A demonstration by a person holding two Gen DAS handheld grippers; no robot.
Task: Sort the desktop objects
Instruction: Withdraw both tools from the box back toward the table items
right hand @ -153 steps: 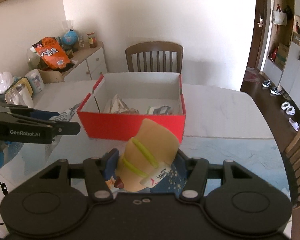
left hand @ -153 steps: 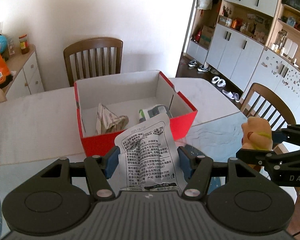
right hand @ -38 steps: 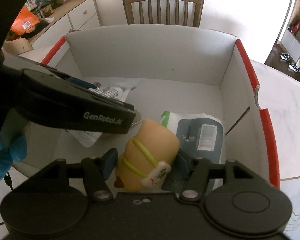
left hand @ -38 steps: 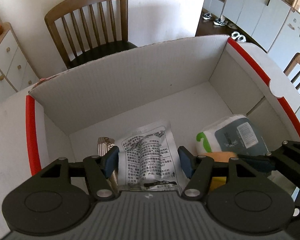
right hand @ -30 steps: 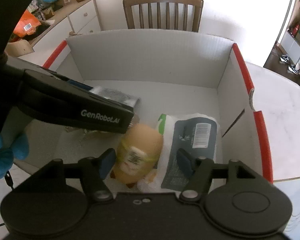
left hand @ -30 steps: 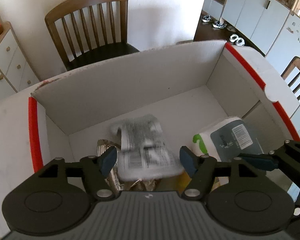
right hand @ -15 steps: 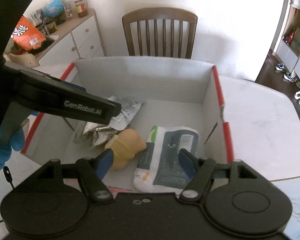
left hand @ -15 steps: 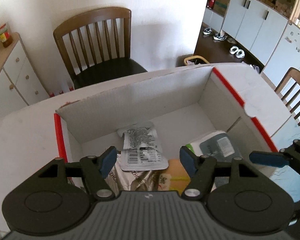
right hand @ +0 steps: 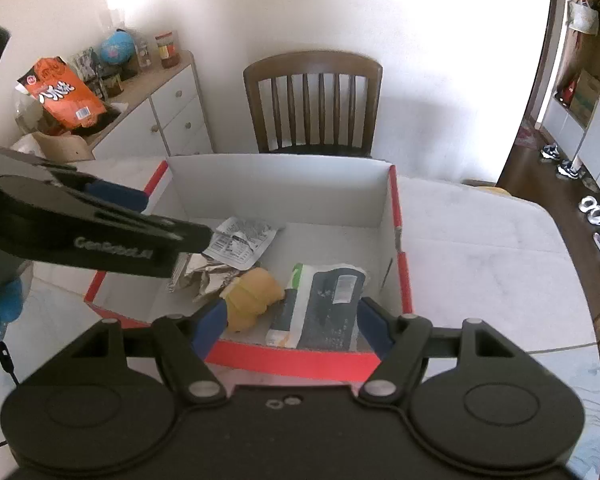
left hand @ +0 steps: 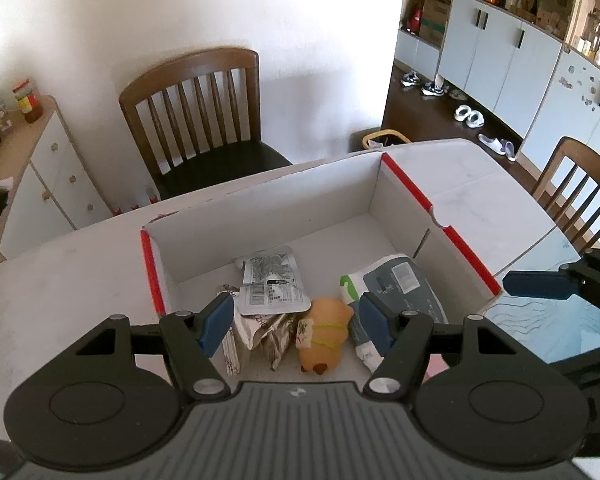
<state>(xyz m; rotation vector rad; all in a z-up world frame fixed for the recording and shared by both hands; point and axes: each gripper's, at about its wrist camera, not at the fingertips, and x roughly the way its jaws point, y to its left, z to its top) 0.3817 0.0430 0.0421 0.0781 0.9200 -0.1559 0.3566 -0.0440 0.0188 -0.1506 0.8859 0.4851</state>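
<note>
A red cardboard box (left hand: pixel 436 216) (right hand: pixel 396 208) with a white inside stands on the white table. In it lie a silver printed packet (left hand: pixel 270 282) (right hand: pixel 242 240), a crumpled foil wrapper (left hand: pixel 270 330) (right hand: pixel 204 274), an orange squishy toy (left hand: pixel 324 332) (right hand: pixel 252 296) and a white-and-grey pouch (left hand: pixel 396 288) (right hand: pixel 328 300). My left gripper (left hand: pixel 296 326) hangs open above the box's near side, nothing between its blue pads. My right gripper (right hand: pixel 290 326) is open too, above the near wall, holding nothing. In the right wrist view the left gripper's finger crosses the box's left side.
A wooden chair (left hand: pixel 196 108) (right hand: pixel 314 100) stands behind the table, a second chair (left hand: pixel 580 192) at the right. A white sideboard (right hand: pixel 156 116) with an orange snack bag (right hand: pixel 62 94) is at the left. A blue-patterned mat (left hand: pixel 540 320) lies near the box.
Both grippers let go inside the box: the silver packet and the orange toy dropped onto its floor. Both grippers then rose and drew back, so the box looks smaller now.
</note>
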